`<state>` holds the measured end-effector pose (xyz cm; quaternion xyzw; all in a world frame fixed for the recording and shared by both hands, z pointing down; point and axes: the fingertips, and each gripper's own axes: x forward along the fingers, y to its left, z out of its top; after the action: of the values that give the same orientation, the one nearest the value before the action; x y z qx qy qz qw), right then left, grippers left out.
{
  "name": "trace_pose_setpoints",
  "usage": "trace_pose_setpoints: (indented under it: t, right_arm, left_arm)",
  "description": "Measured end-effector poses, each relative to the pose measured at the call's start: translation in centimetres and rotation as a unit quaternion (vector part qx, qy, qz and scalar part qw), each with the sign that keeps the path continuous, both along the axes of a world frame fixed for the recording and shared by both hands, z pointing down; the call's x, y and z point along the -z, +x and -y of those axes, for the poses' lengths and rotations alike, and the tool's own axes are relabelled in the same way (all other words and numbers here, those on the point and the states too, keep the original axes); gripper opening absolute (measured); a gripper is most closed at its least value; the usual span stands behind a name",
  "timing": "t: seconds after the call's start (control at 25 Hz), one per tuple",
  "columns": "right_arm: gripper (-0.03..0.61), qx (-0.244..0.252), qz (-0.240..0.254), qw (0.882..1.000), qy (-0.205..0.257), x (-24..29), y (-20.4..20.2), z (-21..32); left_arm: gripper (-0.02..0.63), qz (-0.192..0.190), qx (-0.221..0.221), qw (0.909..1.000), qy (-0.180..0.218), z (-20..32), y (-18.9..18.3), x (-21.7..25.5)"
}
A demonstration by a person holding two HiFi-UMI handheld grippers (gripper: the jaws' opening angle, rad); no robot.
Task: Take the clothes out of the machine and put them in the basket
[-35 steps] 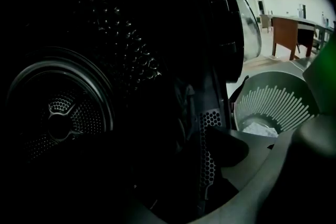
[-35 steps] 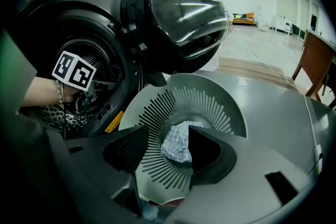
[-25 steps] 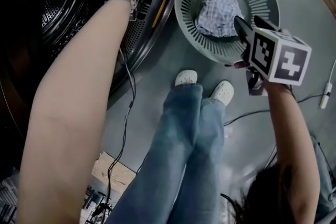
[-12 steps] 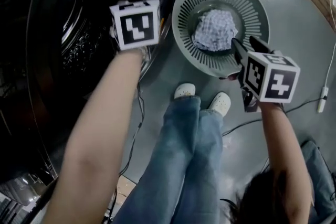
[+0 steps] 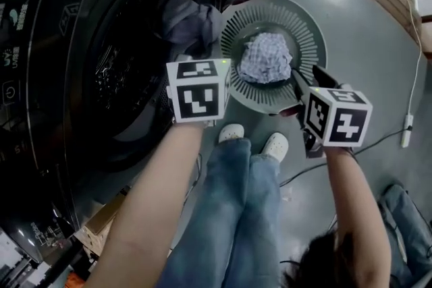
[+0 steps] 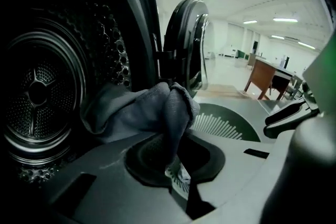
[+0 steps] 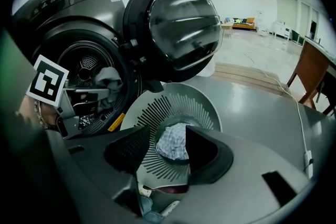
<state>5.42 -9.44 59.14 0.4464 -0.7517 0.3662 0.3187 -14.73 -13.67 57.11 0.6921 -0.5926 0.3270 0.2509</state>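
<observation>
A dark grey cloth (image 6: 137,112) hangs from my left gripper (image 6: 171,159), whose jaws are shut on a fold of it, just outside the washing machine's drum (image 6: 38,93). In the head view the same grey cloth (image 5: 183,22) trails from the drum mouth above that gripper's marker cube. The round slotted basket (image 5: 236,34) stands on the floor to the right, with a checked cloth (image 5: 266,59) in it. My right gripper (image 7: 170,150) hovers over the basket's near rim (image 7: 157,107), open, with nothing between its jaws; the checked cloth (image 7: 173,141) shows beyond them.
The machine's round door (image 7: 178,23) stands open behind the basket. The person's jeans and white shoes (image 5: 277,142) are just in front of the basket. A white cable (image 5: 406,123) lies on the floor at right. A wooden table (image 7: 314,72) stands farther right.
My left gripper has come out of the drum towards the basket and now drags the grey cloth with it. The right gripper has risen slightly over the basket.
</observation>
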Motion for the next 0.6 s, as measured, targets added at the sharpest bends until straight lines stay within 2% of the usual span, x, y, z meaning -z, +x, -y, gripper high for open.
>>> trace_pose_setpoints:
  t: [0.12,0.28,0.44,0.6]
  right_arm:
    - [0.207,-0.013,-0.002,1.000,-0.001,0.2,1.1,-0.3]
    - [0.207,-0.025,-0.011,1.000,-0.007,0.1,3.0,-1.1]
    - [0.205,-0.036,-0.016,0.999,-0.010,-0.1,4.8,-1.7]
    - [0.202,-0.055,-0.020,0.998,-0.011,-0.2,6.4,-2.0]
  left_arm:
    - [0.028,-0.049,-0.020,0.9986,0.009,-0.1,2.7,0.7]
    - [0.028,-0.126,-0.073,0.9892,0.020,0.0,8.4,1.9]
    - [0.028,-0.179,-0.137,0.9738,0.026,-0.4,14.9,3.2]
    - [0.028,-0.242,-0.161,0.9560,0.039,-0.4,18.8,4.8]
